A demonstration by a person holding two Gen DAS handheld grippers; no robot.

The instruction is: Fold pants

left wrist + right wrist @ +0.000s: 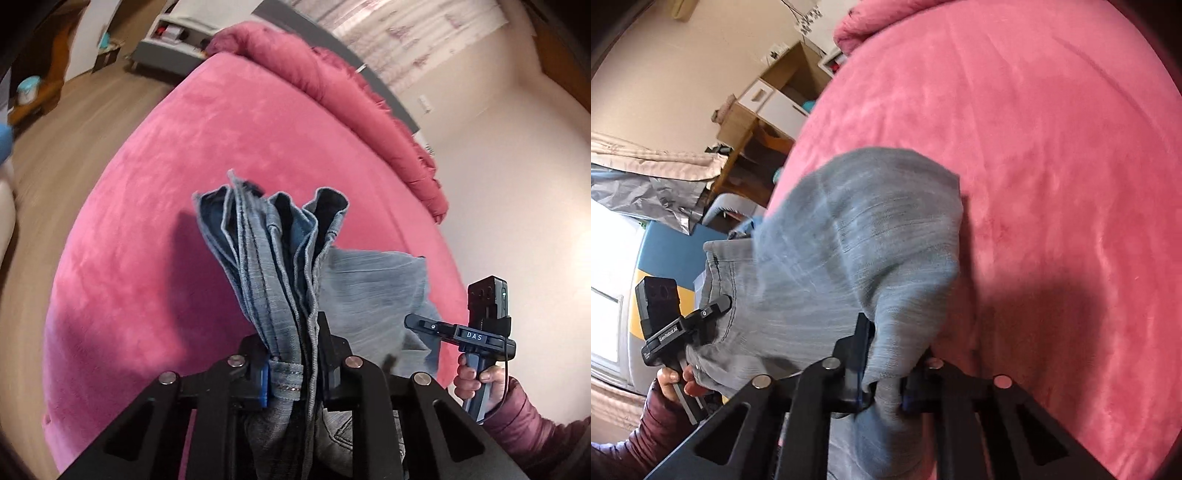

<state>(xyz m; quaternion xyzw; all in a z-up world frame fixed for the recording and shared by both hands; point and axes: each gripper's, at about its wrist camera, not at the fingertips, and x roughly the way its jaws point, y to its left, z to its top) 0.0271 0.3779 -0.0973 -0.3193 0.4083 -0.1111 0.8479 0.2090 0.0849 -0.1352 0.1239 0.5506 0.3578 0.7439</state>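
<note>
- Between the jaws of the left hand-held gripper [291, 369]: a bunched stack of hems and seams of the grey-blue pants [280, 258], pinched tight, jaws nearly closed on the cloth.
- Beyond those jaws the layers fan out, raised above the pink bed [147, 221].
- Right hand-held gripper [882, 384]: jaws likewise nearly closed, clamping a thick fold of the same pants [849, 240]; fabric drapes leftward from it toward the other tool.
- In the left wrist view the right hand-held gripper [424, 325] sits to the right of the left one, near it, with cloth spanning between; a hand [476, 376] grips its handle.
- Bed surface ahead of both tools is bare pink cover; a rumpled pink blanket [332, 85] lies along the far edge.
- Bed edge runs left of the left tool, wooden floor [55, 155] beyond it.
</note>
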